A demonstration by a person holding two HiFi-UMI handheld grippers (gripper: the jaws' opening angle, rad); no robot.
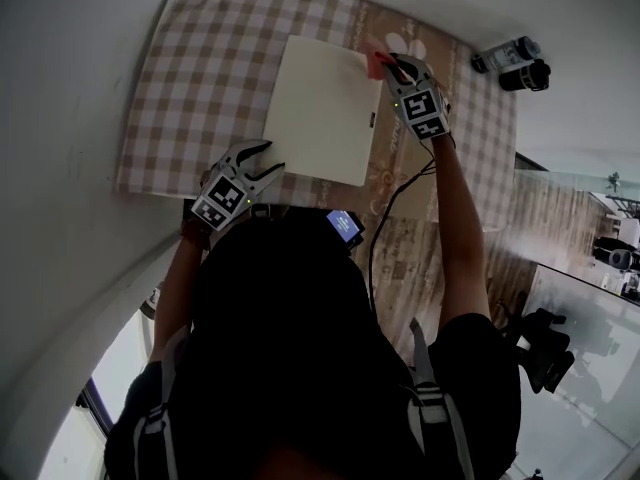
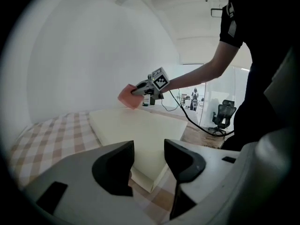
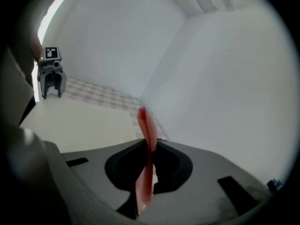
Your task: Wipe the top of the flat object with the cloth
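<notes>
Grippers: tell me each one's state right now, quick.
Left gripper: open, gripping nothing; a corner of the flat board lies just ahead.
Right gripper: closed on the pink cloth.

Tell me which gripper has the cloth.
The right gripper: its jaws pinch the pink cloth by the cream board's far corner, while the left gripper stands open, gripping nothing.

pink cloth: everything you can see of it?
The cloth is a small, thin, pink-red piece of soft-looking fabric. The right gripper has its jaws shut on it, edge-on, one end sticking out ahead, the rest hanging behind. It sits over the far right corner of the cream flat object; contact there is unclear.
</notes>
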